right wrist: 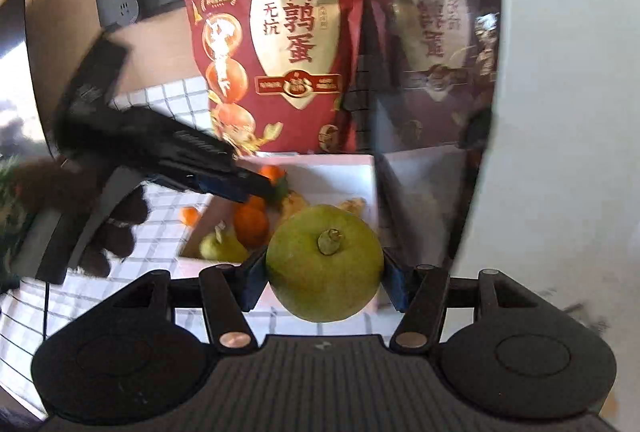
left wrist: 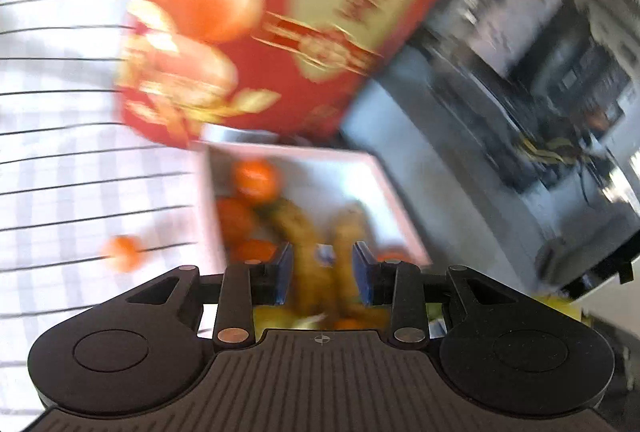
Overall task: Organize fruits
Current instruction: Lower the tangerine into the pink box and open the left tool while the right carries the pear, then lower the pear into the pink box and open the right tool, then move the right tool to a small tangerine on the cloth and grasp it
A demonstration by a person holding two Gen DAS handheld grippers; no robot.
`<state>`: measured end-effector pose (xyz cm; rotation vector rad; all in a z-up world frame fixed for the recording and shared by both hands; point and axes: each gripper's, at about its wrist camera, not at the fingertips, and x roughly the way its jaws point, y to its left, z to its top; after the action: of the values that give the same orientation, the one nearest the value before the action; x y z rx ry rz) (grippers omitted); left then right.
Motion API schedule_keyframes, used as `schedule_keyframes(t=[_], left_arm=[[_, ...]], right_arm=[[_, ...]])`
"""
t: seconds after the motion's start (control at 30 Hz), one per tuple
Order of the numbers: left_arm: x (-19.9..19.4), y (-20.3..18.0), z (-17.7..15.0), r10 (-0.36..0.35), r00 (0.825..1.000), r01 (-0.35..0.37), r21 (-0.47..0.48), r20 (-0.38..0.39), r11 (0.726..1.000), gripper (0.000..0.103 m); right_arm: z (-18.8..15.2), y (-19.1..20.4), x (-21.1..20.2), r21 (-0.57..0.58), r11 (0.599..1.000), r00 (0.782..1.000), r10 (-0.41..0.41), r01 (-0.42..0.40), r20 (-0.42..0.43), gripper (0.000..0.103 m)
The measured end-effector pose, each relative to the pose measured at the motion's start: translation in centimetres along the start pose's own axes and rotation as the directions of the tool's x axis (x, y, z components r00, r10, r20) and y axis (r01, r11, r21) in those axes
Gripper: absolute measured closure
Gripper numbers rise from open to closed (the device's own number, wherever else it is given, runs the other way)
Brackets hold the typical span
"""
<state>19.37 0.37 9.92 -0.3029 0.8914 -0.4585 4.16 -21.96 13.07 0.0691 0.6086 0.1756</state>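
Observation:
My right gripper (right wrist: 324, 256) is shut on a round green fruit (right wrist: 325, 272), stem end facing the camera, held just in front of a white box (right wrist: 332, 166). The box holds oranges (right wrist: 252, 224), a yellow-green fruit (right wrist: 222, 249) and bananas (left wrist: 310, 244). My left gripper (right wrist: 268, 190) reaches in from the left, its tips over the box's far left part. In the blurred left wrist view its blue pads (left wrist: 285, 268) stand apart, and the bananas below show through the gap, apart from the left gripper (left wrist: 322, 247). A loose orange (left wrist: 122, 252) lies on the checked cloth left of the box (left wrist: 320, 168).
A red snack bag (right wrist: 276, 52) stands upright right behind the box. A dark glossy panel (right wrist: 420, 64) mirrors it on the right, next to a white curved surface (right wrist: 560, 112). A dark-gloved hand (right wrist: 120, 228) holds the left gripper. The checked tablecloth (right wrist: 160, 232) extends to the left.

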Motion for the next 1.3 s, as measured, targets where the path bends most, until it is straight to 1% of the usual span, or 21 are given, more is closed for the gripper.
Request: schedule_keyframes(t=[0.1, 0.17, 0.23, 0.3, 0.33, 0.43, 0.57, 0.6, 0.67, 0.73, 0.87, 0.93, 1.0, 1.07, 1.2, 1.27, 1.3], left_arm=[[-3.3, 1.6, -2.0, 0.066, 0.997, -0.065, -0.021, 0.044, 0.998, 0.067], [-4.8, 2.4, -3.5, 0.099, 0.994, -0.097, -0.031, 0.054, 0.995, 0.067], [-6.6, 2.9, -5.0, 0.132, 0.990, -0.130, -0.041, 0.046, 0.991, 0.067], [-7.9, 3.5, -6.8, 0.162, 0.986, -0.160, -0.048, 0.033, 0.986, 0.067], [-8.4, 4.0, -7.7, 0.176, 0.984, -0.175, -0.050, 0.025, 0.983, 0.067], [-10.0, 5.7, -10.1, 0.238, 0.971, -0.237, -0.086, 0.007, 0.968, 0.067], [-11.7, 8.5, -12.4, 0.282, 0.959, -0.281, -0.174, -0.020, 0.944, 0.067], [-12.0, 8.9, -12.7, 0.290, 0.957, -0.289, -0.188, -0.022, 0.939, 0.067], [-12.6, 9.9, -13.3, 0.301, 0.953, -0.299, -0.216, -0.024, 0.929, 0.067], [-12.7, 10.4, -13.4, 0.301, 0.953, -0.297, -0.235, -0.023, 0.926, 0.067], [-12.4, 10.2, -13.3, 0.276, 0.961, -0.275, -0.213, -0.024, 0.938, 0.067], [-11.9, 9.8, -13.2, 0.267, 0.963, -0.267, -0.189, -0.029, 0.945, 0.067], [-11.5, 9.5, -13.2, 0.263, 0.964, -0.265, -0.171, -0.035, 0.949, 0.067], [-11.1, 9.3, -13.2, 0.277, 0.960, -0.281, -0.152, -0.048, 0.948, 0.067], [-10.4, 8.6, -12.8, 0.345, 0.935, -0.352, -0.095, -0.084, 0.931, 0.067], [-10.4, 8.4, -12.7, 0.353, 0.931, -0.361, -0.087, -0.093, 0.928, 0.067], [-10.5, 8.3, -12.7, 0.351, 0.932, -0.358, -0.085, -0.095, 0.930, 0.067]], right_arm=[[2.1, 0.3, 2.4, 0.019, 0.999, 0.999, 0.038, -0.039, 0.024, 0.044], [4.1, 0.0, 5.6, 0.063, 0.997, 0.999, 0.040, -0.041, 0.029, 0.045], [5.9, -0.9, 9.6, 0.142, 0.989, 0.999, 0.039, -0.039, -0.002, 0.044], [7.2, -1.7, 13.8, 0.223, 0.975, 0.998, 0.031, -0.018, -0.052, 0.044], [7.6, -1.9, 15.8, 0.238, 0.971, 0.997, 0.021, -0.003, -0.075, 0.044], [7.7, -1.8, 20.1, 0.213, 0.976, 0.990, -0.026, 0.055, -0.140, 0.044], [7.0, -1.3, 23.5, 0.157, 0.979, 0.973, -0.094, 0.128, -0.210, 0.045], [6.9, -1.2, 23.9, 0.146, 0.980, 0.969, -0.100, 0.135, -0.225, 0.045], [7.0, -0.7, 24.1, 0.128, 0.984, 0.969, -0.091, 0.123, -0.231, 0.044], [7.1, -0.4, 24.6, 0.096, 0.987, 0.963, -0.104, 0.131, -0.248, 0.044], [7.0, 0.7, 25.2, 0.025, 0.988, 0.948, -0.136, 0.150, -0.289, 0.044], [6.9, 0.7, 24.7, 0.050, 0.987, 0.947, -0.132, 0.153, -0.292, 0.044], [6.8, 0.5, 23.7, 0.063, 0.986, 0.953, -0.129, 0.151, -0.275, 0.043], [6.7, 1.2, 22.2, 0.048, 0.990, 0.962, -0.119, 0.135, -0.244, 0.042], [6.5, 4.5, 19.2, -0.098, 0.985, 0.974, -0.158, 0.144, -0.160, 0.042], [6.3, 6.5, 17.8, -0.153, 0.982, 0.984, -0.132, 0.112, -0.123, 0.042], [6.3, 7.8, 17.4, -0.176, 0.982, 0.988, -0.094, 0.073, -0.120, 0.042]])
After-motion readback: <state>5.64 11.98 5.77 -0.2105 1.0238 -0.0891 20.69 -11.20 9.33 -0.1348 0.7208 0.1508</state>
